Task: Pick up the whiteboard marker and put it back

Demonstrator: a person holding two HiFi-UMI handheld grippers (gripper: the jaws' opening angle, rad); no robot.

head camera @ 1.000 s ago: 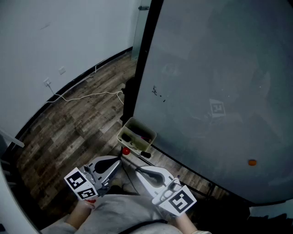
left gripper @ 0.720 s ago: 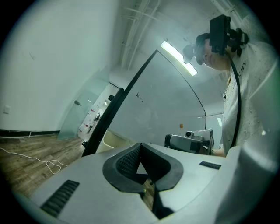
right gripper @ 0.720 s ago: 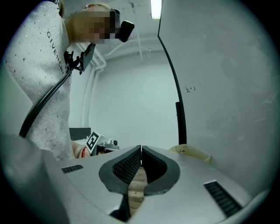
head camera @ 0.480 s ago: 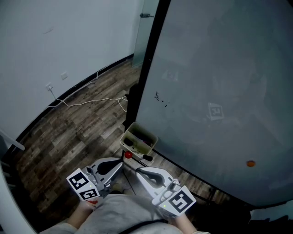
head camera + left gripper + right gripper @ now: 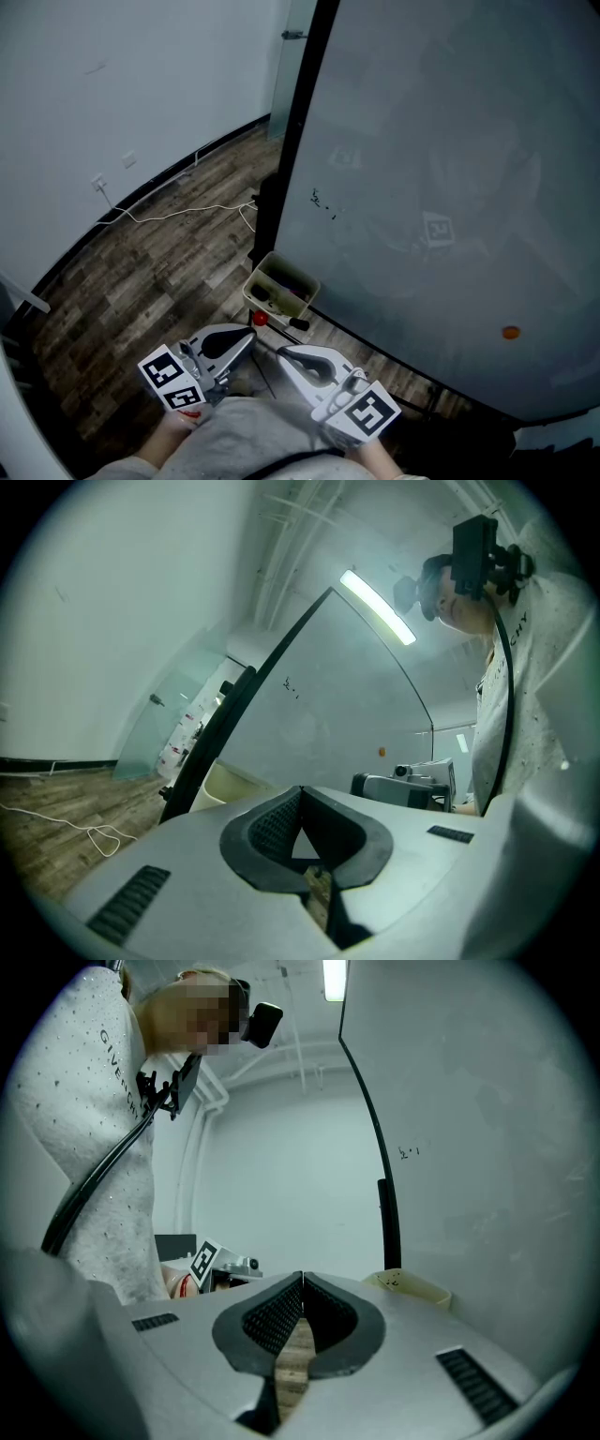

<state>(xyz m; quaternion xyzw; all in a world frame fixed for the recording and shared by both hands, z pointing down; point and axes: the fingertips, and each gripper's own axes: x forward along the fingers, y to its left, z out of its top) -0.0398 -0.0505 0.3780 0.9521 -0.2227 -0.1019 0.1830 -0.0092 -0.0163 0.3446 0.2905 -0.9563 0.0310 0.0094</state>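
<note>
Left gripper (image 5: 250, 337) and right gripper (image 5: 282, 353) fingers are closed, empty; the whiteboard marker (image 5: 296, 323) lies just beyond.

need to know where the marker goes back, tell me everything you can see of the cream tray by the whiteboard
The cream tray is an open-topped rectangular box, plastic by its look, set at the lower left corner of the whiteboard. Dark things lie inside, too small to name. A red-tipped thing shows just outside its near wall.
</note>
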